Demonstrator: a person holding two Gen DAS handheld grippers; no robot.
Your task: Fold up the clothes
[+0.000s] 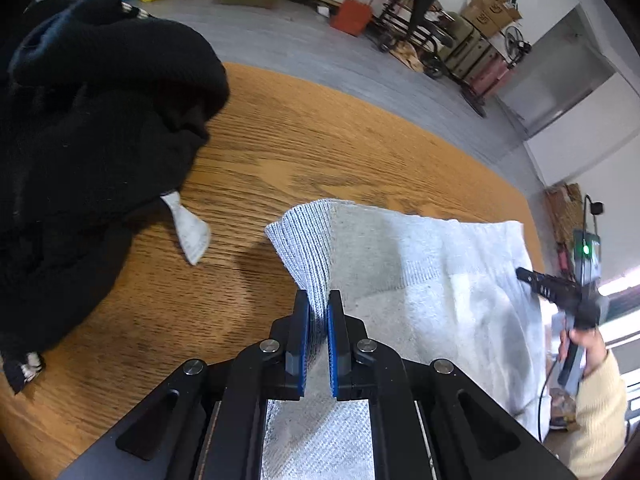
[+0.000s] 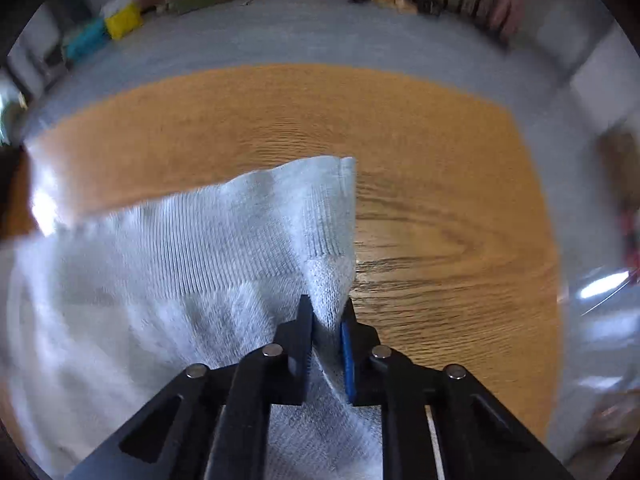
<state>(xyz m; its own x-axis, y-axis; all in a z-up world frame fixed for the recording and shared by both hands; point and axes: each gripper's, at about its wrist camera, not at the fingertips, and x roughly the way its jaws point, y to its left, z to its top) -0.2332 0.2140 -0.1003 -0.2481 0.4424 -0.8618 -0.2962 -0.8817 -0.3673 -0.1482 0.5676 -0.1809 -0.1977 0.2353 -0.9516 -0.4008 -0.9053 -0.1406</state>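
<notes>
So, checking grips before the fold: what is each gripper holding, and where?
Left gripper pinches the grey knit garment at its ribbed corner; right gripper pinches another ribbed corner.

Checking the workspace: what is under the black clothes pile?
The black clothes pile lies on the wooden table. A white care label sticks out from beneath it; whatever else it covers stays hidden.

Black clothes pile (image 1: 80, 140) blocks left; table (image 1: 320, 152) beyond bare.

left wrist: close, steeply down | right wrist: same | shared: grey knit (image 1: 420, 280), table (image 1: 280, 152)
</notes>
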